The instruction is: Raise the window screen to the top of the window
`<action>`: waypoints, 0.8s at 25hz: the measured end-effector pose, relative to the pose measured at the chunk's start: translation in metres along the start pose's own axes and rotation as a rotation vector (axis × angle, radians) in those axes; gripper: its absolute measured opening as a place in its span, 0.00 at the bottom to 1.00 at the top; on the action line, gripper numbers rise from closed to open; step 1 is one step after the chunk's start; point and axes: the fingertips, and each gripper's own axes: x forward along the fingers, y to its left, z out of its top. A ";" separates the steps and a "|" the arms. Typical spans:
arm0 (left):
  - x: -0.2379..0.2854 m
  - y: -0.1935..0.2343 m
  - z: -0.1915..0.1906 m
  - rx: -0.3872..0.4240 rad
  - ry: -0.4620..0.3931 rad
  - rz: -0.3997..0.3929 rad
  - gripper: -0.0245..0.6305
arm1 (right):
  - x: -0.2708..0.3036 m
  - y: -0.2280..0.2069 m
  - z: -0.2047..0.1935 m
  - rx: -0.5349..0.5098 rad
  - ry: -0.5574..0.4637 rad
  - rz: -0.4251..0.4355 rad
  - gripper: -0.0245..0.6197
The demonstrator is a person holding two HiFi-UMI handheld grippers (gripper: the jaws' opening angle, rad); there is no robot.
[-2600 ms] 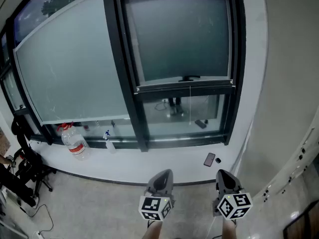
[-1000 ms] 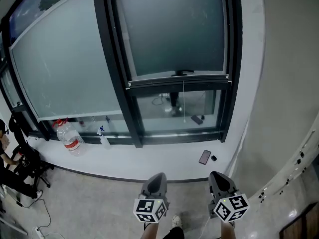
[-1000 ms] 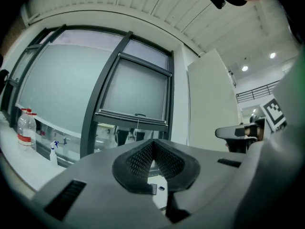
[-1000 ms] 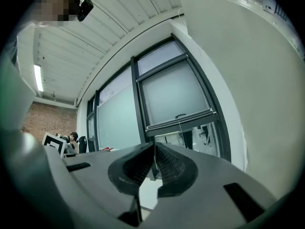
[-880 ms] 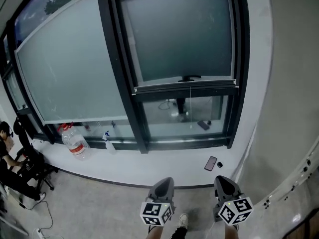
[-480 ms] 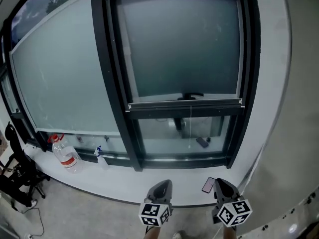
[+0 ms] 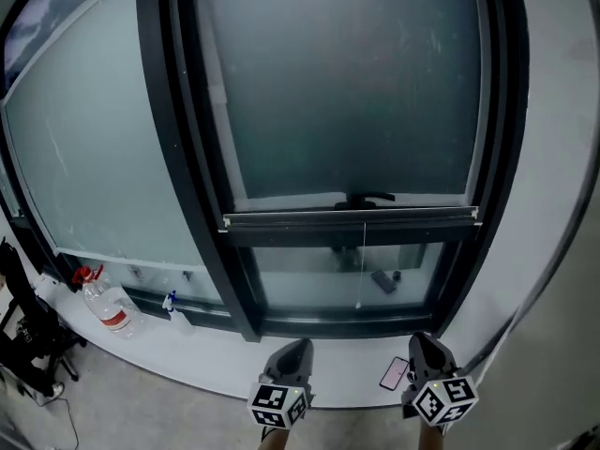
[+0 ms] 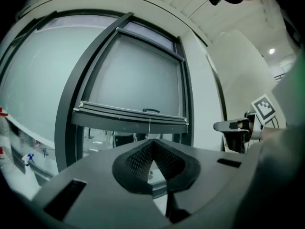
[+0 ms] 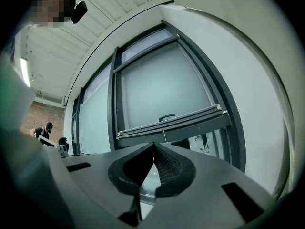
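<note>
Since the earlier frames the window has grown to fill most of the head view: the person has come up close to it, and both grippers, which showed over the floor before, now reach over the front edge of the sill (image 7: 234, 368). The screen (image 7: 347, 82) sits at the same height in its frame as before.

The screen is a flat grey-green sheet, dull and slightly speckled, stretched inside the dark frame (image 7: 187, 157) of the right-hand pane. It covers the pane from the top down to roughly two thirds of its height. Its lower edge is a pale bar (image 7: 281, 220) running level from side to side, with a small dark handle (image 7: 366, 198) at its middle and a thin cord (image 7: 364, 270) hanging straight down from it. Below the bar the glass is uncovered.

The left gripper (image 7: 294, 347) has its jaws closed tip to tip with nothing between them. The right gripper (image 7: 424, 341) likewise has its jaws together and empty. Both point level at the window, below the bar and apart from it.

On the sill a phone (image 7: 394, 373) lies just beside the right gripper; a water bottle (image 7: 108, 307) and a spray bottle (image 7: 176, 315) stand far to the left.
</note>
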 end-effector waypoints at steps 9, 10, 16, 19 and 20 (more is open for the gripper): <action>0.107 0.018 0.005 -0.024 0.000 0.058 0.04 | 0.087 -0.062 0.014 0.000 0.023 0.049 0.05; 0.120 0.020 0.010 -0.013 -0.013 0.064 0.04 | 0.097 -0.067 0.017 -0.009 0.021 0.064 0.05; 0.166 0.027 0.032 0.011 -0.080 0.089 0.04 | 0.147 -0.087 0.023 -0.003 0.014 0.128 0.05; 0.181 0.037 0.036 0.019 -0.083 0.097 0.04 | 0.167 -0.092 0.023 0.011 0.020 0.139 0.05; 0.186 0.041 0.037 0.018 -0.083 0.098 0.04 | 0.174 -0.093 0.023 0.009 0.023 0.140 0.05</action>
